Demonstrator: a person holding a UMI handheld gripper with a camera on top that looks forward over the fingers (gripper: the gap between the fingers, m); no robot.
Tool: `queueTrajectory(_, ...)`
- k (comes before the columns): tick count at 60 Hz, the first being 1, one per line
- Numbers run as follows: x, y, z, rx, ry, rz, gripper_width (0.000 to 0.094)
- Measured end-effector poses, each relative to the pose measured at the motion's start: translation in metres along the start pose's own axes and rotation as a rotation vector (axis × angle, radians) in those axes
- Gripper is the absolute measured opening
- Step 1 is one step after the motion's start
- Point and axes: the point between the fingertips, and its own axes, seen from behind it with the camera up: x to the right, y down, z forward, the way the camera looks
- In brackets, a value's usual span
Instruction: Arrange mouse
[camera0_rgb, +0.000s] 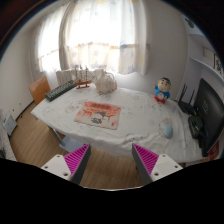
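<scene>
**Q:** What is your claw (112, 160) doing at this moment?

**A:** I am holding it high and back from the table (60, 122), fingers spread wide, with nothing between the pink pads (77, 160). I am gripping nothing. I judge the wide opening suits an approach, since the thing to be taken is small and low.

**Q:** Where is the mouse lying?

**A:** The mouse (166, 128) is resting on the white tablecloth well beyond my right finger, near the table's right end. It is lying close to the dark monitor (210, 115), which is probably why it sits there: within reach of whoever works at that screen.

**Q:** What else is occupying the table?

**A:** A printed mat (98, 116) is lying flat near the middle, apart from the mouse. A blue and red figure (162, 92) is standing upright behind the mouse, toward the far edge. A pale teapot (105, 83) is sitting at the far side before the curtained window (95, 35), and a keyboard (60, 90) is lying at the left end.

**Q:** How far along are you?

**A:** I am judging the task as not yet begun; the mouse is lying untouched. I expect the mat is its proper place, so I am facing a swing rightward and a descent.
</scene>
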Motion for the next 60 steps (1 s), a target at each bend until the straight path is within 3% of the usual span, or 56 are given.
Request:
queueTrajectory(30, 0.194, 0.038, -0.001, 0.030, 0.316, 0.166, 0.0855)
queueTrajectory(52, 0.246, 0.034, 0.048, 0.146, 0.351, 0.185, 0.0853)
queueTrajectory(60, 0.272, 0.038, 0.084, 0.144, 0.368, 0.224, 0.0856)
